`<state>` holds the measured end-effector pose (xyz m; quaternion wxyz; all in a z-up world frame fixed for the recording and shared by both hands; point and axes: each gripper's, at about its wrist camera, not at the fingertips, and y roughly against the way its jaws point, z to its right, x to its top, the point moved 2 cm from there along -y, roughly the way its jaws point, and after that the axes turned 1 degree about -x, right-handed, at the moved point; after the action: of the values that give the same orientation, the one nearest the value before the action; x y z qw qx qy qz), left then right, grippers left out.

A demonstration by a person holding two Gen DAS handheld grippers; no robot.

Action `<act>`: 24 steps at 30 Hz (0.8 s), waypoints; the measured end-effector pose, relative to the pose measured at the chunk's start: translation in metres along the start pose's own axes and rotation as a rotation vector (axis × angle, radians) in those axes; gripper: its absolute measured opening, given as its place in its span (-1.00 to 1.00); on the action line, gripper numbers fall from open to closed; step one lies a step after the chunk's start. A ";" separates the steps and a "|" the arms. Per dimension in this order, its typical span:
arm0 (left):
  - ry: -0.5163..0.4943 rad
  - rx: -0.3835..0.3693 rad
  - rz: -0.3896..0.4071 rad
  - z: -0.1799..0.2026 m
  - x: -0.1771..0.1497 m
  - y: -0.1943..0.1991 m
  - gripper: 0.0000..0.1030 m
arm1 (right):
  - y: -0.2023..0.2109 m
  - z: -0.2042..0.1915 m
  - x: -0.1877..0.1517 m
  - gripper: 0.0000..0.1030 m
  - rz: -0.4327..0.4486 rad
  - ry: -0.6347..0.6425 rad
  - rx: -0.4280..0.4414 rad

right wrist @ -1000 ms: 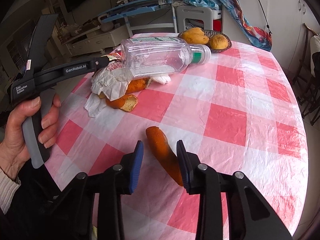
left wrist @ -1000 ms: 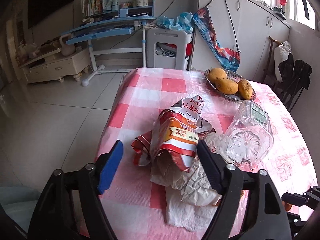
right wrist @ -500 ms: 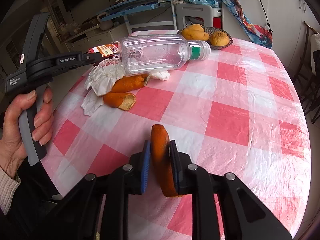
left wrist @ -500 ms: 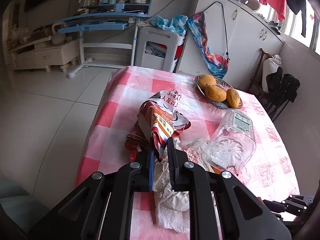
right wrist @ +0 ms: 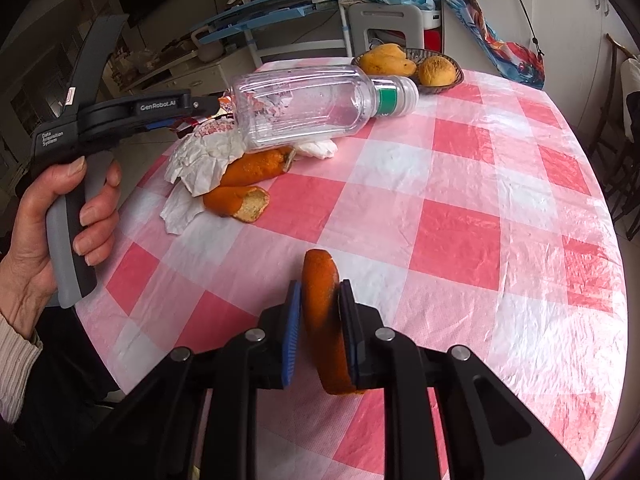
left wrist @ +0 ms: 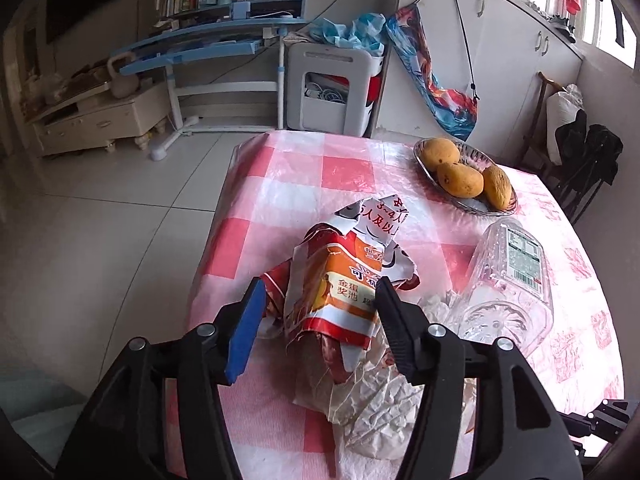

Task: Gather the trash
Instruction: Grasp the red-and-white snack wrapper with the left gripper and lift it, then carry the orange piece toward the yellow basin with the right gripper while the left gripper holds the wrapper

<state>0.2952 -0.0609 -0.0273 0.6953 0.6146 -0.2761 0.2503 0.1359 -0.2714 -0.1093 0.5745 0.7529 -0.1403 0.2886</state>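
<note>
A torn red and orange snack wrapper lies on crumpled white paper on the checked table. My left gripper is open, one finger on each side of the wrapper. A clear plastic bottle lies on its side to the right; it also shows in the right wrist view. My right gripper is shut on an orange peel strip above the table. Two more orange peels lie by the paper.
A dish of yellow fruit stands at the table's far side, also in the right wrist view. The table's left edge drops to a tiled floor. A blue desk and white cabinets lie beyond.
My left gripper was shut on the wrapper half a second ago and has now opened around it. My right gripper closed on the orange peel and lifted it slightly.
</note>
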 end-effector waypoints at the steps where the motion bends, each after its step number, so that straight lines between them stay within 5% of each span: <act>1: 0.006 -0.016 -0.004 0.000 0.000 -0.003 -0.35 | 0.000 -0.001 0.000 -0.61 0.000 0.002 -0.001; 2: 0.014 -0.033 -0.018 0.000 0.000 -0.006 -0.55 | 0.000 -0.001 0.000 -0.61 0.000 0.007 -0.003; 7: 0.087 -0.071 0.015 -0.013 0.003 -0.002 -0.82 | -0.001 -0.003 0.002 -0.66 0.011 0.018 -0.010; 14: 0.188 -0.117 0.135 -0.033 0.008 0.037 -0.86 | 0.008 0.001 0.003 -0.69 0.053 0.001 -0.007; 24: 0.246 -0.163 0.188 -0.042 -0.015 0.083 -0.86 | 0.019 -0.002 -0.001 -0.69 0.087 -0.011 0.015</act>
<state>0.2308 -0.0090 0.0179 0.7449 0.4922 -0.2646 0.3644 0.1248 -0.2754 -0.0945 0.5548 0.7521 -0.1741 0.3102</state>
